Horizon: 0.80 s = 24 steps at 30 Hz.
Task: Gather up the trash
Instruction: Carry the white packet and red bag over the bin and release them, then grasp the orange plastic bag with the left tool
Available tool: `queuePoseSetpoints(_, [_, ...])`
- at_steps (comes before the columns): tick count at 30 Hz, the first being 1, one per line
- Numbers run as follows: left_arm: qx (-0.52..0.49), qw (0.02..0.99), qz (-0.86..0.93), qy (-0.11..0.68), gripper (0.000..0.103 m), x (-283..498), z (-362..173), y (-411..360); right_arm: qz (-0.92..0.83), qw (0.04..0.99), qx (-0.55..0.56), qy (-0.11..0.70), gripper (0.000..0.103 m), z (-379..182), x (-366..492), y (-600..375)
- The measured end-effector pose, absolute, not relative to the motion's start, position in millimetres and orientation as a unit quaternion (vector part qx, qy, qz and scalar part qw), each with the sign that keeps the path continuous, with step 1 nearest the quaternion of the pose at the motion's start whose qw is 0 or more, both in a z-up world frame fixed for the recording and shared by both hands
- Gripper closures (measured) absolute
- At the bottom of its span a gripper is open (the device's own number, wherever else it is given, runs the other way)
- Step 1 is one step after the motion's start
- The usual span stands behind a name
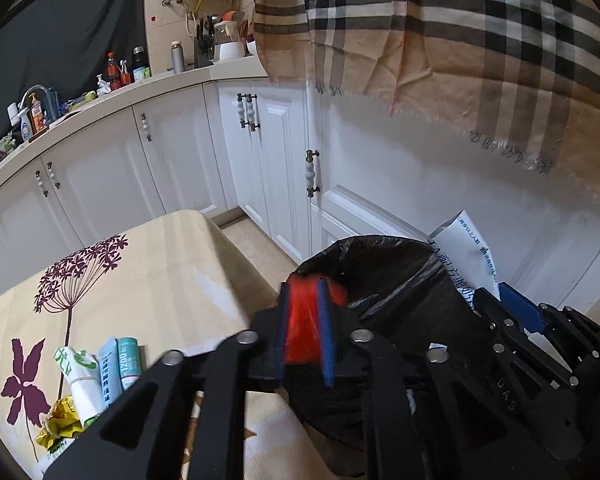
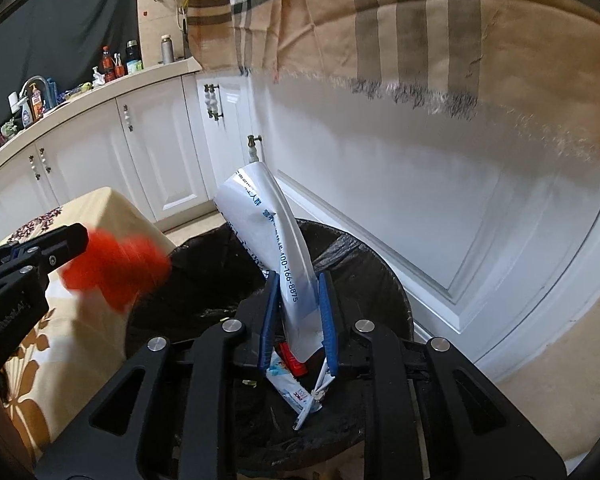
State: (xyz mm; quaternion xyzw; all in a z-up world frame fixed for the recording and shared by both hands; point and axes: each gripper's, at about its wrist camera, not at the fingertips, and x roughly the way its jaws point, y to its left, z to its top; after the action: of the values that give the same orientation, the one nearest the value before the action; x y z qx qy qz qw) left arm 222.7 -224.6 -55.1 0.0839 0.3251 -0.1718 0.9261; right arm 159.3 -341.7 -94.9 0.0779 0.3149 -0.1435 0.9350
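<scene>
My left gripper (image 1: 305,334) is clamped on a crumpled red wrapper (image 1: 309,320), blue pads pressing it from both sides, held at the near rim of the trash bin (image 1: 400,276) lined with a black bag. From the right wrist view the wrapper (image 2: 114,266) shows blurred, just at the bin's left edge, above the table edge.

My right gripper (image 2: 299,320) is closed on a white pouch with blue print (image 2: 268,236), which stands tilted over the bin (image 2: 364,256); its lower end sits between the pads. Inside the bin, below it: a small white-and-blue packet (image 2: 296,392) and something red (image 2: 294,362), too small to name.

On the floral tablecloth (image 1: 152,264), left of the bin: two pale blue tubes (image 1: 122,364), a white-and-green wrapper (image 1: 80,380), a crumpled yellow wrapper (image 1: 60,424), lying close together.

A plaid cloth (image 1: 440,28) hangs above white cabinets (image 1: 172,160).
</scene>
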Motion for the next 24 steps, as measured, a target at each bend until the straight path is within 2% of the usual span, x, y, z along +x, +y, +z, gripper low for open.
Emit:
queuePoseSetpoints(4, [0.083, 0.925, -0.171, 0.329, 0.073, 223.6, -56.3, -224.1, -0.148, 0.932, 0.079, 0.320, 0.076, -100.0, 164.0, -343.8])
queuePoseSetpoints(6, [0.081, 0.926, -0.172, 0.328, 0.068, 222.4, -55.1, -222.3, -0.150, 0.931, 0.077, 0.322, 0.065, -101.3, 165.4, -343.5])
queuePoseSetpoints(15, [0.072, 0.928, -0.171, 0.322, 0.056, 202.6, -44.4, -198.7, -0.142, 0.935, 0.067, 0.317, 0.038, -91.1, 157.0, -327.5])
queuePoseSetpoints(24, [0.069, 0.936, -0.152, 0.310, 0.049, 165.5, -30.6, -149.9, -0.111, 0.944, 0.056, 0.306, 0.023, -69.9, 131.5, -292.3])
